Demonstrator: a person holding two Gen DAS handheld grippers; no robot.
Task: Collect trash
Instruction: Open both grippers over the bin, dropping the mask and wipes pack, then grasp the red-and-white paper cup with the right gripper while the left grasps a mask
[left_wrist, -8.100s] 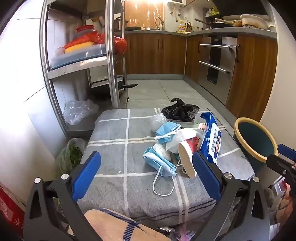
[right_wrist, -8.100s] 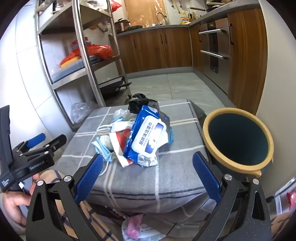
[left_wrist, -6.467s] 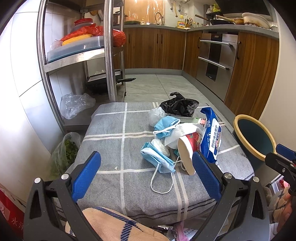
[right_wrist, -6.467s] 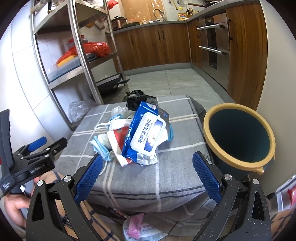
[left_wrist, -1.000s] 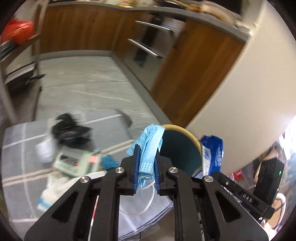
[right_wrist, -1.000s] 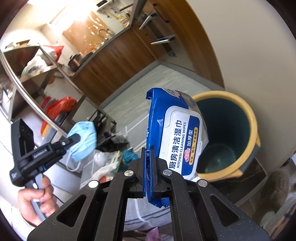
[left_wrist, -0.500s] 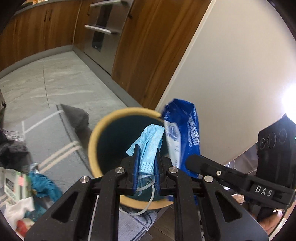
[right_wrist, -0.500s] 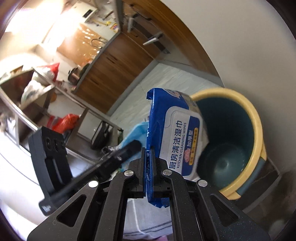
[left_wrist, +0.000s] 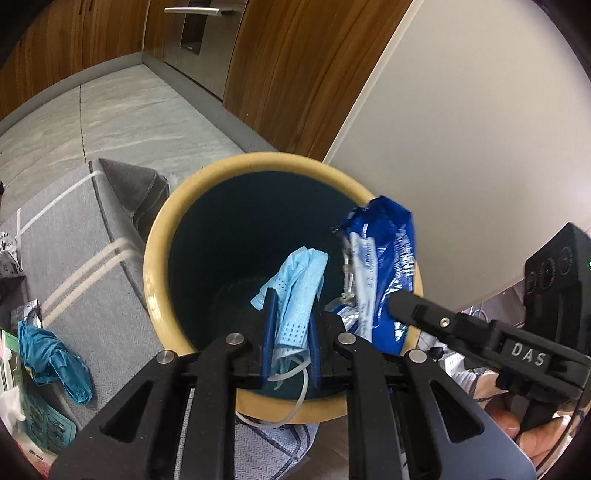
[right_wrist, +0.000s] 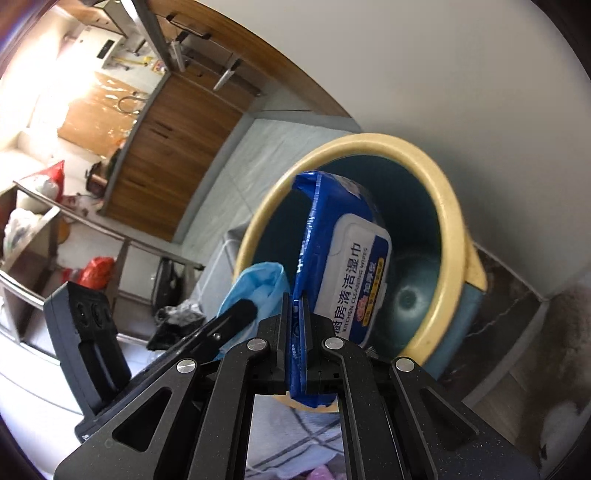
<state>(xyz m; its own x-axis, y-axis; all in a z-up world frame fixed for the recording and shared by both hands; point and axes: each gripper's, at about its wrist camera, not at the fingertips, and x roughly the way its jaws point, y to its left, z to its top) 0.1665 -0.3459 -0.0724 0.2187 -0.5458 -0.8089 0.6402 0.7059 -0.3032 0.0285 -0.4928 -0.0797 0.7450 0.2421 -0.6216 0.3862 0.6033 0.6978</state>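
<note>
A teal bin with a yellow rim (left_wrist: 159, 236) fills the left wrist view. Over its mouth my left gripper (left_wrist: 291, 306) holds a light blue face mask (left_wrist: 301, 273); its jaws are opening, and the mask is still pinched between the pads, ear loop dangling. Just to the right, my right gripper (right_wrist: 297, 299) is shut on a blue pack of kitchen wipes (right_wrist: 354, 280), which hangs over the bin's rim (right_wrist: 450, 229). In the right wrist view the mask (right_wrist: 258, 288) shows left of the pack. The bin's floor looks bare.
The grey checked cloth (left_wrist: 74, 229) to the left of the bin carries a teal glove (left_wrist: 51, 350) and some wrappers at the frame's edge. Wooden cabinets (left_wrist: 288, 74) and a white wall (left_wrist: 480, 129) stand close behind the bin. A hand (left_wrist: 535, 435) grips the right tool.
Both grippers have sunk closer to the bin's mouth with their loads. The bin now looms larger, and the wipes pack has rolled over the rim.
</note>
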